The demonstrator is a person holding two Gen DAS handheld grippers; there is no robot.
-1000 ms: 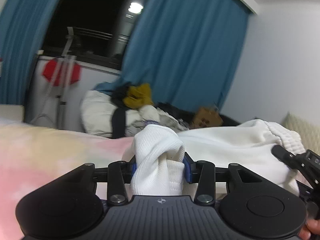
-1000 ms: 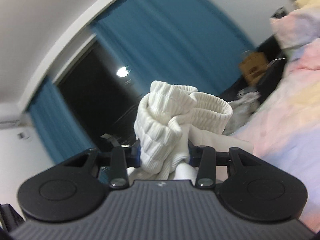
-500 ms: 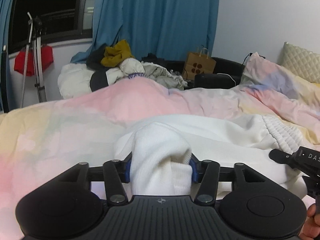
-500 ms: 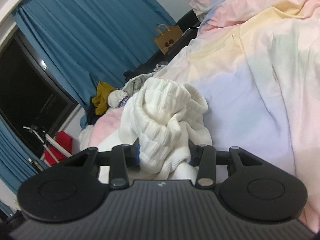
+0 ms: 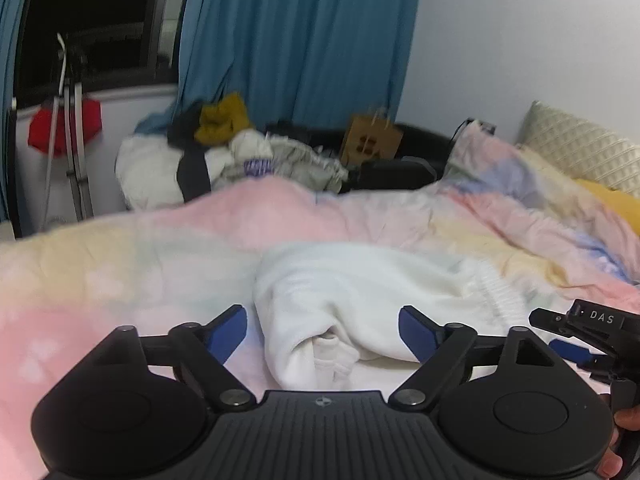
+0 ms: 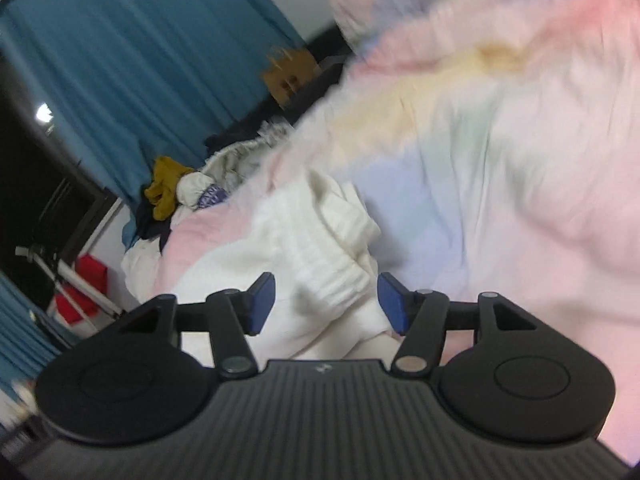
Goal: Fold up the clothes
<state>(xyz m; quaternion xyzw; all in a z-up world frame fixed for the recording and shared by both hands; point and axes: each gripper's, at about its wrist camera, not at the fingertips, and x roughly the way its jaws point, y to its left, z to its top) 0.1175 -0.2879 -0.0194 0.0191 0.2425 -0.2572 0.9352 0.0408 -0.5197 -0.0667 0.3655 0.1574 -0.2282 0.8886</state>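
Note:
A white knitted garment [image 5: 372, 296] lies bunched on the pastel bedcover [image 5: 120, 272]. My left gripper [image 5: 323, 330] is open, its blue pads on either side of a rolled fold of the garment, not gripping it. In the right wrist view the same white garment [image 6: 316, 248] lies in front of my right gripper [image 6: 326, 302], which is open with the ribbed edge between its pads. The right gripper's tip [image 5: 576, 328] shows at the right edge of the left wrist view.
A pile of clothes [image 5: 224, 152] and a brown paper bag [image 5: 372, 140] sit beyond the bed under blue curtains [image 5: 296, 40]. A pillow [image 5: 580, 148] lies at the right. A stand with a red item [image 5: 64, 128] is by the window.
Both grippers have opened and let go of the white garment, which now rests on the bedcover. The views have tilted down toward the bed.

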